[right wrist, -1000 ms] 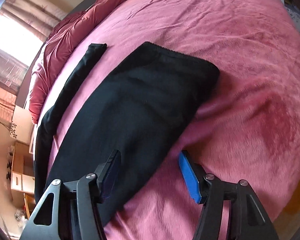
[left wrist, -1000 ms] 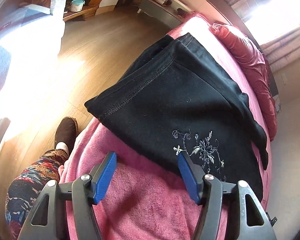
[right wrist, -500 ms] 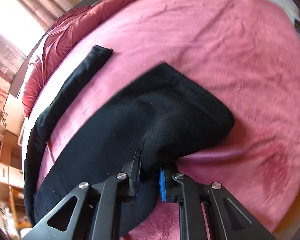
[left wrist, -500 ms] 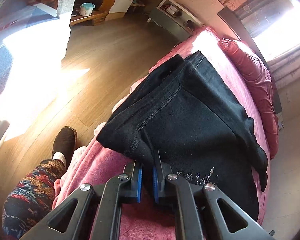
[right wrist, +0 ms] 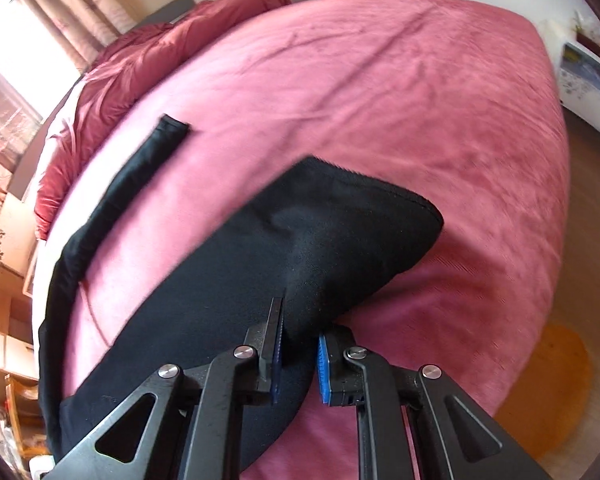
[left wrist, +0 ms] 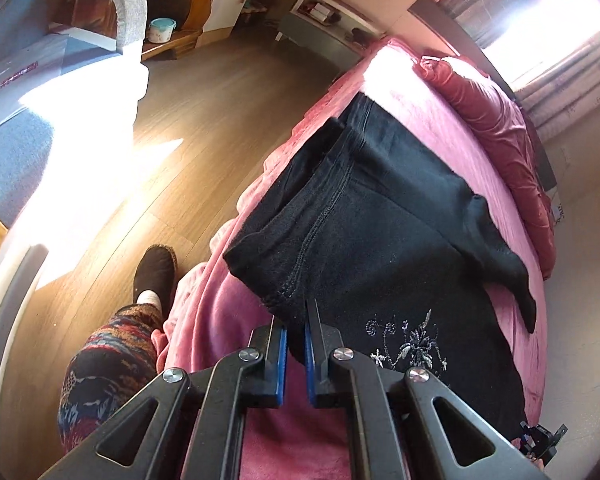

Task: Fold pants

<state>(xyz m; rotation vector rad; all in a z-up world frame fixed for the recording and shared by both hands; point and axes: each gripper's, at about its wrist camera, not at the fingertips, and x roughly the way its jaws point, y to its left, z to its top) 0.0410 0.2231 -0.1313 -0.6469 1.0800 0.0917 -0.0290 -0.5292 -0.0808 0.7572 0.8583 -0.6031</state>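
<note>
Black pants [left wrist: 372, 240] with pale floral embroidery lie on a pink bed [left wrist: 424, 120]. My left gripper [left wrist: 295, 344] is shut on the waist edge of the pants and lifts that corner off the bed. In the right wrist view my right gripper [right wrist: 298, 346] is shut on the near edge of one black pant leg [right wrist: 308, 248], raising its cuff end above the bed [right wrist: 400, 88]. The other leg [right wrist: 112, 188] lies stretched out flat to the left.
A red duvet [right wrist: 148, 52] is bunched at the bed's head. The person's patterned leg and dark slipper [left wrist: 154, 272] stand on the wood floor beside the bed. A grey chair [left wrist: 60, 72] and a low shelf [left wrist: 328, 20] stand across the floor. An orange rug [right wrist: 556, 392] lies by the bed's right.
Both grippers went from open to shut on the pants. Both have since lifted: the waist corner and the leg cuff now hang raised off the bed.
</note>
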